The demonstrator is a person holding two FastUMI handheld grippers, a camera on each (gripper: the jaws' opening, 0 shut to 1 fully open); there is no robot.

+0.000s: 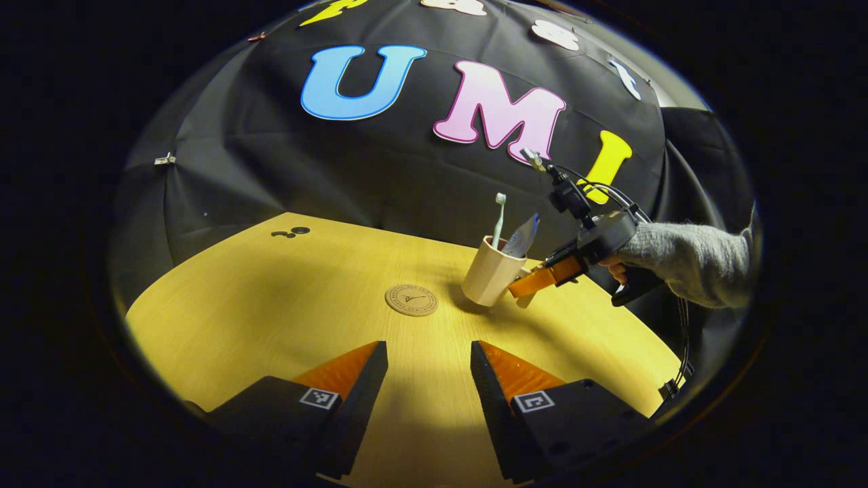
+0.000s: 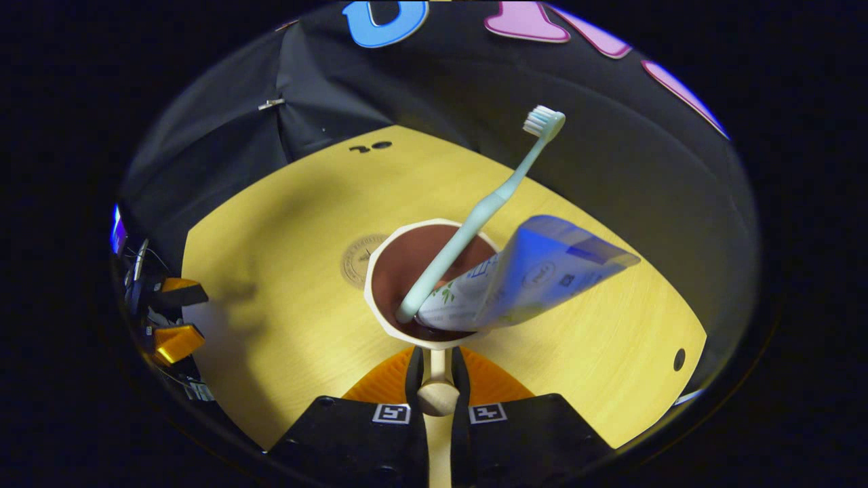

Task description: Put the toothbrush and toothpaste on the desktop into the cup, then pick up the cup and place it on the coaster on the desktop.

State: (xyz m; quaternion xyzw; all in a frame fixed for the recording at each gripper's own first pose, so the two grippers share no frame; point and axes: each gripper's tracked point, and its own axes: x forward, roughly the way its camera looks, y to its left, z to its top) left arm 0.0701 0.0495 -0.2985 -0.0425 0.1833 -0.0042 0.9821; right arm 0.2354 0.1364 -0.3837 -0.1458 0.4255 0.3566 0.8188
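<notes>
Beige cup (image 1: 489,272), holding brush (image 1: 499,218) and paste (image 1: 522,236), hung tilted just right of the coaster (image 1: 411,299); right tongs (image 1: 525,285) clamped its handle (image 2: 437,393). Left tongs (image 1: 428,379) gaped, idle. Carrying underway; next, level it and lower onto the coaster.

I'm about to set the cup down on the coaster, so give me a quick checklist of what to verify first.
1. Toothbrush in cup: ok.
2. Toothpaste in cup: ok.
3. Right gripper shut on the cup's handle: ok.
4. Cup upright: not ok, tilted in the left gripper view.
5. Coaster bare: ok.
6. Left gripper open, back from the coaster: ok.
</notes>
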